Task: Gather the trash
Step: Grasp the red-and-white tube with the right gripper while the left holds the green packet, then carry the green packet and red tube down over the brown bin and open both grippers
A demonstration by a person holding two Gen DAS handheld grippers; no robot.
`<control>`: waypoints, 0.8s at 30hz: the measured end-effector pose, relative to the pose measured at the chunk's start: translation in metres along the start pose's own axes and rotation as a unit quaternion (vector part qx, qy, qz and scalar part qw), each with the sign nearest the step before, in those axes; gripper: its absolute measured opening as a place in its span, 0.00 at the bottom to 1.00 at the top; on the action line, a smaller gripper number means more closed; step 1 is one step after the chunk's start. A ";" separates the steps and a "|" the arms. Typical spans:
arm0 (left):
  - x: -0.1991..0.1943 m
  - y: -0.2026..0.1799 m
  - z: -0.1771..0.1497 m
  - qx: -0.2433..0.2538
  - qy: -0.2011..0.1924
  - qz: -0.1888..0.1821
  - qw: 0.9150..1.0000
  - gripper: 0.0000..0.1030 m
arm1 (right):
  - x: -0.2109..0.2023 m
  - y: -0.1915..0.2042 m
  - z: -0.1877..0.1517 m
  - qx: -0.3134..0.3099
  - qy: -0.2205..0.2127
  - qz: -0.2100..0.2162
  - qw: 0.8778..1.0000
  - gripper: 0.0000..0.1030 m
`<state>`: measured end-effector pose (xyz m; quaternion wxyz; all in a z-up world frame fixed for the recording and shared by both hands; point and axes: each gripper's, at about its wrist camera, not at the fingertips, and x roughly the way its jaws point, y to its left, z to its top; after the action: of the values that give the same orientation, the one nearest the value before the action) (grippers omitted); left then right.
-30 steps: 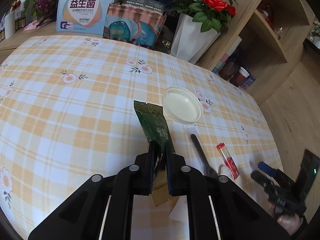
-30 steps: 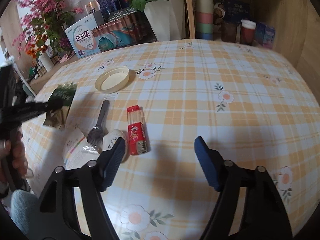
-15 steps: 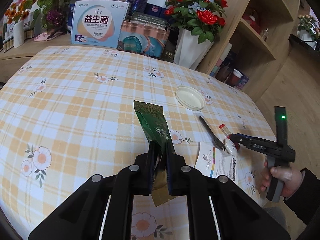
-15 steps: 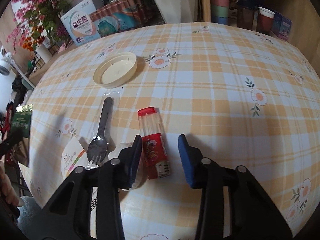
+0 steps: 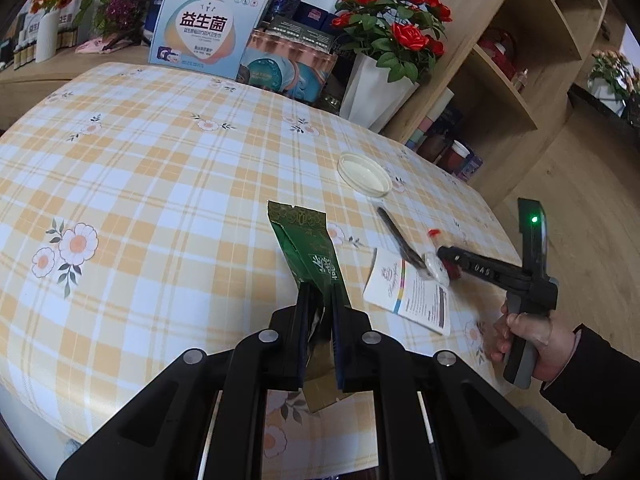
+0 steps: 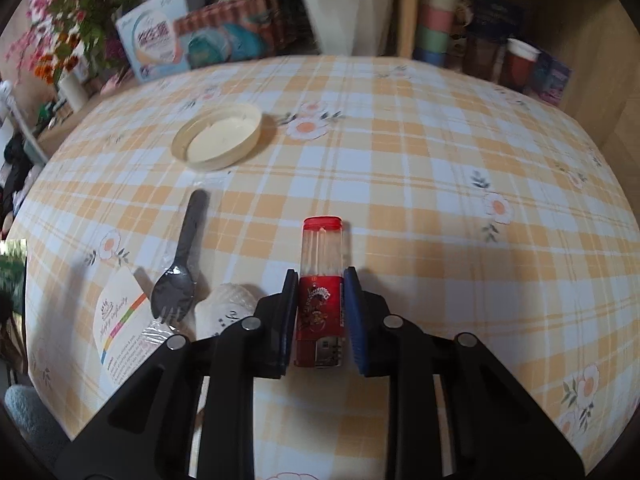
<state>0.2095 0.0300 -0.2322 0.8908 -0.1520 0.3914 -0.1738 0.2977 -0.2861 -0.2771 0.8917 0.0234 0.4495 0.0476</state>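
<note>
A green foil packet (image 5: 304,240) stands up from my left gripper (image 5: 320,292), which is shut on its lower end and holds it above the table's near edge; the packet also shows blurred at the right wrist view's left rim (image 6: 14,264). A red toothpick box with a clear top (image 6: 322,248) lies on the checked tablecloth (image 6: 440,160). My right gripper (image 6: 320,276) is closing around the box, and its pads touch both long sides. In the left wrist view the right gripper (image 5: 444,254) points down at the box's red cap (image 5: 434,233).
Left of the box lie a white crumpled lump (image 6: 230,308), a wrapped black spork (image 6: 180,272), a printed leaflet (image 6: 116,328) and, farther back, a cream plastic lid (image 6: 218,136). Boxes, a white vase of red roses (image 5: 372,92) and wooden shelves (image 5: 500,92) stand behind the table.
My right gripper's jaws have come together from wide apart onto the red box. The left gripper has drawn back from the table with the green packet, so more tablecloth shows.
</note>
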 end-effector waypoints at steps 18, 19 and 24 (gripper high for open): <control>-0.048 -0.015 -0.032 -0.003 -0.011 -0.011 1.000 0.10 | -0.083 -0.009 -0.043 0.083 -0.080 0.043 0.992 0.25; -0.050 -0.017 -0.035 -0.001 -0.008 -0.015 1.000 0.10 | -0.089 -0.006 -0.046 0.079 -0.081 0.045 0.993 0.25; -0.062 -0.032 -0.045 0.017 -0.002 -0.022 1.000 0.10 | -0.119 0.002 -0.058 0.080 -0.087 0.063 0.991 0.25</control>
<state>0.1306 0.0215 -0.2081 0.8902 -0.1456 0.3829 -0.1996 0.1804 -0.2967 -0.2161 0.9181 0.1269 0.3699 0.0648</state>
